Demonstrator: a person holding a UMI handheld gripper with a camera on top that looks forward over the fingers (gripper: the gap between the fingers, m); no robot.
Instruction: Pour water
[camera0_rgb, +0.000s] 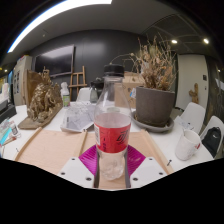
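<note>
Gripper (112, 168): fingers low in view w/ magenta pads (92, 158), set either side of the bottle.
Bottle (112, 125): clear plastic w/ red label, upright btwn the fingers, just ahead of cam. Cap end near top, hard to make out.
Grip state: pads look pressed on bottle's lower body both sides, so pinching it, as far as I can judge.
Surface (55, 145): light wood-tone top w/ white edges; bottle is over/at it, can't tell if base is lifted.
Cup (187, 143): white, on surface off to the side of the bottle, well apart. Likely the pour target, a guess.
Other: dried plant in grey pot (153, 100) beyond bottle; brown figurine (42, 100) on far side; crumpled clear bag (78, 117) behind.
Progress: early. Bottle grasped, upright, no tilt, no water flowing. Left: carry to cup, tilt, pour.
</note>
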